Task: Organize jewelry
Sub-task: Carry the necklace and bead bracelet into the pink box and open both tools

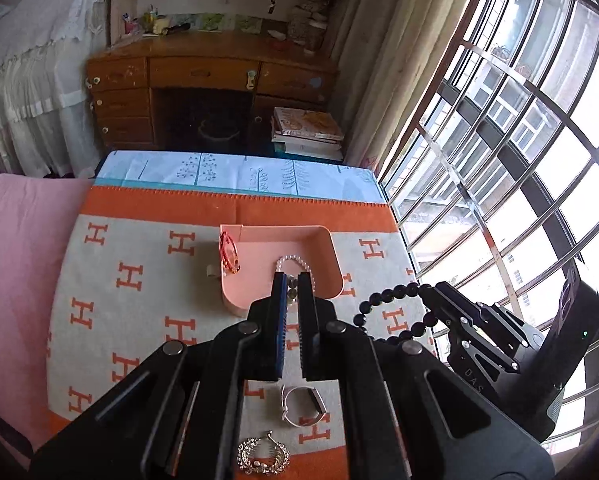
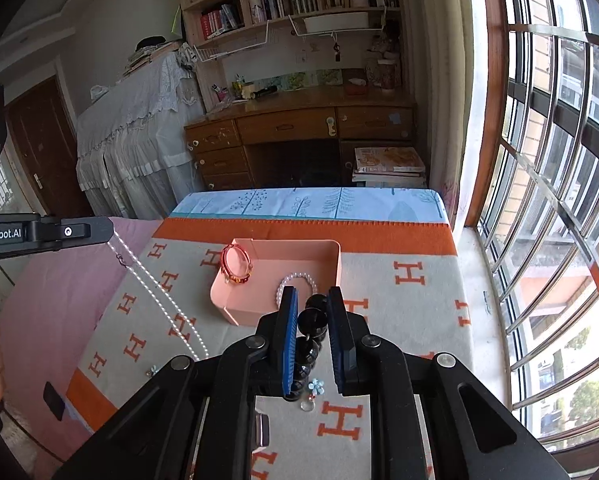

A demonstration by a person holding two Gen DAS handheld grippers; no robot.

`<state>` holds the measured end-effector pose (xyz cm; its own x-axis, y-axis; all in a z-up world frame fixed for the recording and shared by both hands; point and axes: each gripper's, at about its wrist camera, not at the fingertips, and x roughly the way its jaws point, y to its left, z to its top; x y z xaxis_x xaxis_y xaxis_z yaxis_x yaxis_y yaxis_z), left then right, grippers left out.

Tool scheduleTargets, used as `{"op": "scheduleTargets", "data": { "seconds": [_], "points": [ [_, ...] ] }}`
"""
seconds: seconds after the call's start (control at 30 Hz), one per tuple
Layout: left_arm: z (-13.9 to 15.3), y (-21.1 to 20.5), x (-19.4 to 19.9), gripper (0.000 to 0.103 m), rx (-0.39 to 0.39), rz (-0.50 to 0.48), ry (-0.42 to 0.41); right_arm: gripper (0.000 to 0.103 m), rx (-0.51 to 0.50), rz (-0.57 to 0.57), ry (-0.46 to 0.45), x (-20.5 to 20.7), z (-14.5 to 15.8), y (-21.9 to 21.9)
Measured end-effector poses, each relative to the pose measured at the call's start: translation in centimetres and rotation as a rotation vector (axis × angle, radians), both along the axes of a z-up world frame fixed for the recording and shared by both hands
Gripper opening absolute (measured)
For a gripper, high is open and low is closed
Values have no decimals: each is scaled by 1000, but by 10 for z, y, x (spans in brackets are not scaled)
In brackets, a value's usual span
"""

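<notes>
Left wrist view: the left gripper, frame centre, has its jaws pinched on a pearl chain over the pink tray; at right, the right gripper clamps a black bead bracelet.

Right wrist view: black beads sit between its jaws; the pearl chain hangs at left.

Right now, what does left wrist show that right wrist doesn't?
Left wrist only: a silver ornament lying nearest the camera. Right wrist only: a pearl strand hanging from the left gripper, and a blue flower charm. Both: pink tray, red bangle on its rim, pearl bracelet inside, and black bead bracelet in the right gripper.
</notes>
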<state>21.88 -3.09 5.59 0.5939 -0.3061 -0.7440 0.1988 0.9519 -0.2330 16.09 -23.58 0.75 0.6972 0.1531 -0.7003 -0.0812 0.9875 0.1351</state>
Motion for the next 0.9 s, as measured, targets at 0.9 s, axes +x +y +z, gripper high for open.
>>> {"op": "scheduleTargets", "data": {
  "seconds": [0.9],
  "points": [
    [-152,-6,137,4,142,-77,231,24,-4,-2,183,163,-86,49]
  ]
}}
